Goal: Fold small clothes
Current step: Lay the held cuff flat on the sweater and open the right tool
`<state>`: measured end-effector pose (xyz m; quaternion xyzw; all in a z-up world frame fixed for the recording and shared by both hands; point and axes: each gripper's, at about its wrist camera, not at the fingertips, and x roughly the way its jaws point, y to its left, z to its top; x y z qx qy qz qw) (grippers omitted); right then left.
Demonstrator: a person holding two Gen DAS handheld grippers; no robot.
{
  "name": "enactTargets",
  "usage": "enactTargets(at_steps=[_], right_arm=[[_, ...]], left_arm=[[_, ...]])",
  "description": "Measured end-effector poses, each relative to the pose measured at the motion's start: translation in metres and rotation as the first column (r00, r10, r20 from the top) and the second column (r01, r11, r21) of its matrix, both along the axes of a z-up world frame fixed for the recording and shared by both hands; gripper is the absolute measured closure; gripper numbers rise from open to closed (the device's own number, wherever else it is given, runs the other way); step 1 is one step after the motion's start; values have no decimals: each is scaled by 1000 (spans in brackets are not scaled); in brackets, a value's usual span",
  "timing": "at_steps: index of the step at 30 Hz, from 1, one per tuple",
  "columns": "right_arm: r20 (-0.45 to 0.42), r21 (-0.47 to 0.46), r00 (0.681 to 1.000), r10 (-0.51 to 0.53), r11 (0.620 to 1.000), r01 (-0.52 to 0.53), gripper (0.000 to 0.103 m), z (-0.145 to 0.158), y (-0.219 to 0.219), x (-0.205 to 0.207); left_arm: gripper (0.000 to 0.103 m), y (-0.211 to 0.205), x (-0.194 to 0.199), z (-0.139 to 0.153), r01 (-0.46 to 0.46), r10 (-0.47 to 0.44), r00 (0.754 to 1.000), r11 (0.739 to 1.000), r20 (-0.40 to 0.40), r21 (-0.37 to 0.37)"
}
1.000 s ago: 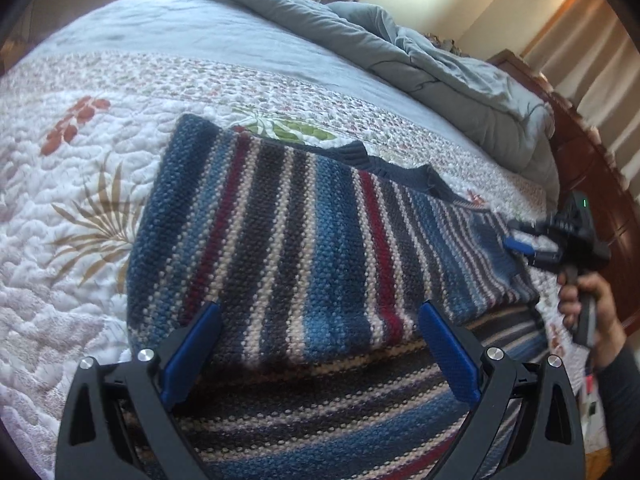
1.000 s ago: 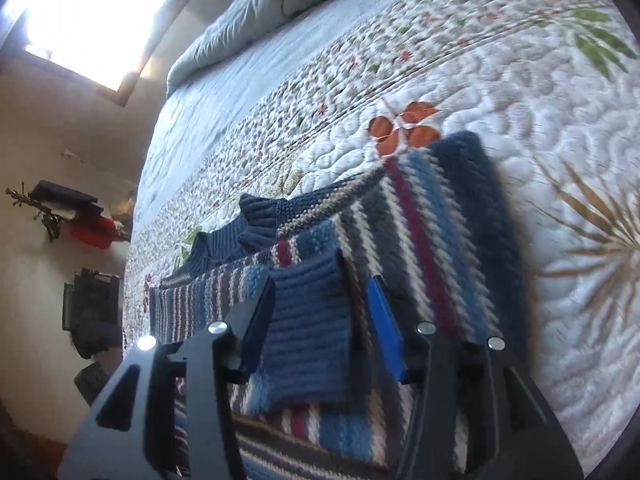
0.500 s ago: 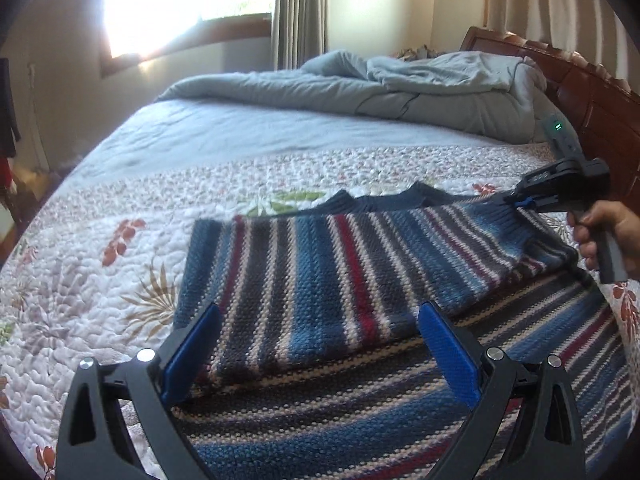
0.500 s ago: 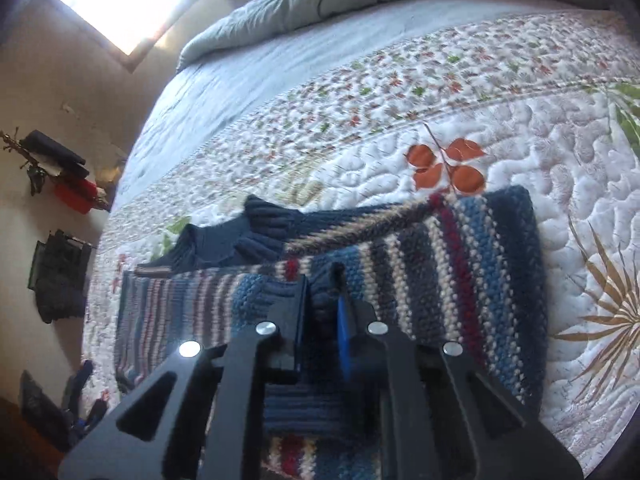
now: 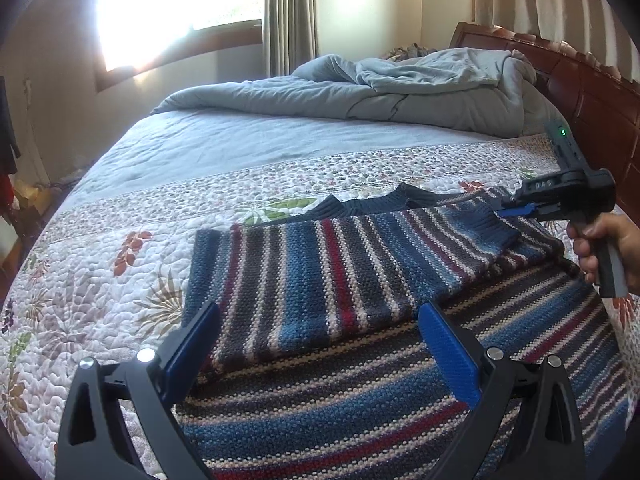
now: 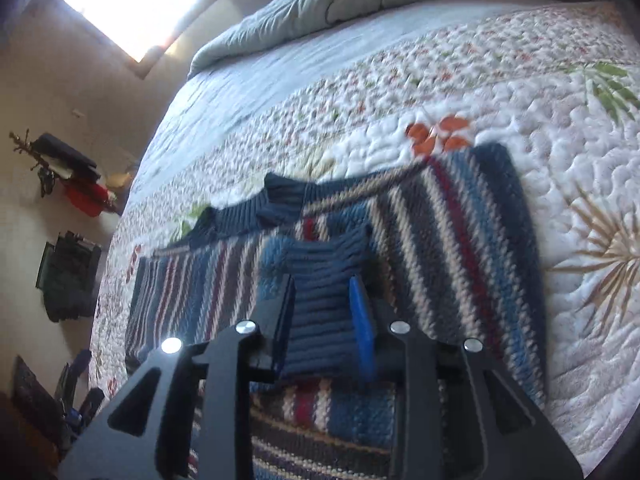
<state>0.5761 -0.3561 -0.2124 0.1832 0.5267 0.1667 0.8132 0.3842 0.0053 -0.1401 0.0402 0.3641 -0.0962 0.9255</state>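
Nearest, left gripper hovers low over the striped sweater, blue pads spread wide, nothing between them. Sweater lies flat on the floral quilt at the near part of the bed, one sleeve folded across the body so its stripes run crosswise to the body's. In the right wrist view, right gripper has its pads parted a little, one on each side of the navy ribbed cuff; cuff sits between them, pads look beside it, not pinching, though contact is hard to judge. Cuff rests on top of the sweater body. In the left wrist view the same gripper comes in from the right, held by the right hand, tip at the cuff near the navy collar. Beyond the sweater, quilt's small-flower band, then plain blue sheet. Farther back, a rumpled grey duvet against the wooden headboard. Farthest, bright window and curtain.
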Motion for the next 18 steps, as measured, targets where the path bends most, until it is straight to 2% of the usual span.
enactTargets(at_steps=[2, 3, 6, 7, 11, 14, 16, 18], right_arm=[[-44, -14, 999, 10, 1000, -11, 75, -14, 4, -1], [-48, -27, 999, 7, 1000, -8, 80, -18, 4, 0], [-76, 25, 997, -21, 999, 23, 85, -18, -6, 3], [-70, 37, 997, -33, 999, 36, 83, -13, -9, 2], [-41, 96, 998, -53, 994, 57, 79, 2, -17, -6], [-43, 136, 996, -75, 987, 80, 79, 4, -23, -14], [-53, 186, 995, -84, 978, 92, 79, 1, -27, -20], [-74, 210, 996, -59, 975, 73, 79, -6, -23, -25]], left_arm=[[4, -2, -2, 1, 2, -2, 1000, 1000, -8, 4], [4, -3, -3, 1, 3, -3, 1000, 1000, -13, 7], [4, 3, -3, 0, -13, 13, 999, 1000, -30, 4], [4, 6, -3, -1, -19, 18, 999, 1000, -37, -7], [4, 31, -2, -8, -45, 35, 996, 991, -83, -125], [4, 63, 5, -20, -113, 67, 985, 948, -158, -299], [4, 88, 10, -30, -173, 84, 972, 890, -221, -422], [4, 108, 14, -37, -221, 93, 960, 830, -263, -512]])
